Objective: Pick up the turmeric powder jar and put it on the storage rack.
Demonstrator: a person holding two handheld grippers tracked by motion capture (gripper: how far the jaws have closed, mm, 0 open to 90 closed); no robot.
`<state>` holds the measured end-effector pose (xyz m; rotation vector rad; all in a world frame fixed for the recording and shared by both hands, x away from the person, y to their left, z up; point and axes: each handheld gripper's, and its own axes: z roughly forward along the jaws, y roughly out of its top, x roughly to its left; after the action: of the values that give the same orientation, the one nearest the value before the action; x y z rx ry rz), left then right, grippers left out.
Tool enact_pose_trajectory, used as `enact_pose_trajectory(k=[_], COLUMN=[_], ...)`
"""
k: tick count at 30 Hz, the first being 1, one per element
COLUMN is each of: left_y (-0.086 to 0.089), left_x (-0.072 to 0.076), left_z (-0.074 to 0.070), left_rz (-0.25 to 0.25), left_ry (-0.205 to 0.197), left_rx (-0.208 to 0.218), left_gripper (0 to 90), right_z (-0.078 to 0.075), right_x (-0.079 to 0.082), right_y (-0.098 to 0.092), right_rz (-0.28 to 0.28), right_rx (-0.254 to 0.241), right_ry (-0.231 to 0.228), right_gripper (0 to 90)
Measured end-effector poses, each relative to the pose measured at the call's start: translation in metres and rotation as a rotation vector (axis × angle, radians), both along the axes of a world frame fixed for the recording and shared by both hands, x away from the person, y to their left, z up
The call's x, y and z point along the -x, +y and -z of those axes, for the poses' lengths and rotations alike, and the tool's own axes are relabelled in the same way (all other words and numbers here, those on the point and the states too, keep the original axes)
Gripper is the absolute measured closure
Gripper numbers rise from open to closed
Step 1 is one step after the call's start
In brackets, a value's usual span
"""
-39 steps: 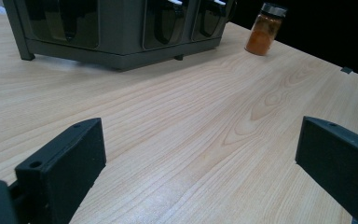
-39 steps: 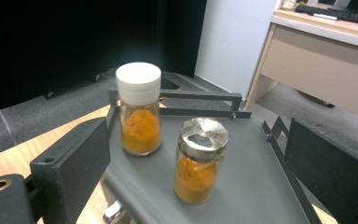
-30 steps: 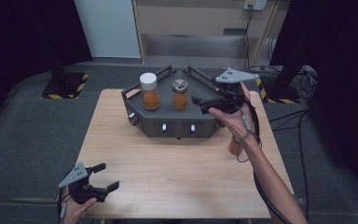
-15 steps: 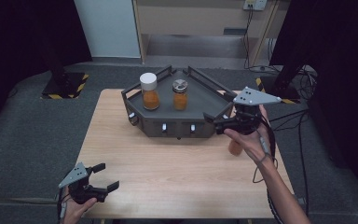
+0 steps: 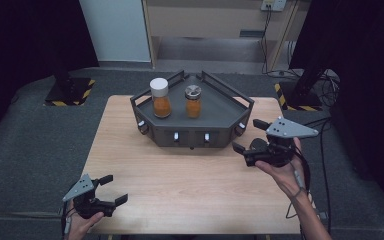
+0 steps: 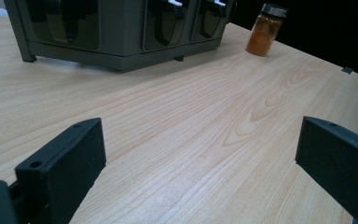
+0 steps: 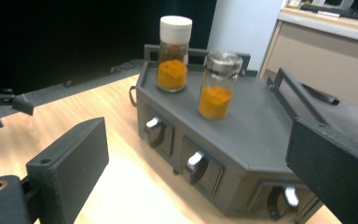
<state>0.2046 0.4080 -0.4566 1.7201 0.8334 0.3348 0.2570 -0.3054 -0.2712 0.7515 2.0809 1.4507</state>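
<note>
Over the desk, the right tool is drawing back from the rack toward the near right and sinking, jaws released and empty. The left tool is idling, released. The loose jar is standing right of the rack and is likely the next pickup.

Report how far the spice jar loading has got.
Done: the white-capped spice jar and the metal-capped spice jar stand upright on the grey rack.
In hand: nothing. The right gripper is open and empty beside the rack's right corner; the left gripper is open near the table's front left.
Left: a third spice jar stands on the table beside the rack.
</note>
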Motion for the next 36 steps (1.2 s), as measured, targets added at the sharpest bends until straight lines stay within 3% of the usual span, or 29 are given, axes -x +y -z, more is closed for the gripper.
enact_pose_trajectory(k=[8,21,36], left_y=[0.000,0.000,0.000], left_x=[0.000,0.000,0.001], left_z=[0.000,0.000,0.000], left_rz=[0.003,0.000,0.000], left_ry=[-0.003,-0.002,-0.002], left_rx=[0.001,0.002,-0.002], left_gripper=[0.7,0.6,0.7], right_z=[0.026,0.057,0.097], right_x=[0.012,0.038,0.055], right_y=[-0.014,-0.031,-0.045], right_rz=[0.013,0.065,0.092], right_rx=[-0.004,-0.019,-0.050], right_ry=[0.046,0.055,0.111], right_gripper=[5.2,5.3,5.4])
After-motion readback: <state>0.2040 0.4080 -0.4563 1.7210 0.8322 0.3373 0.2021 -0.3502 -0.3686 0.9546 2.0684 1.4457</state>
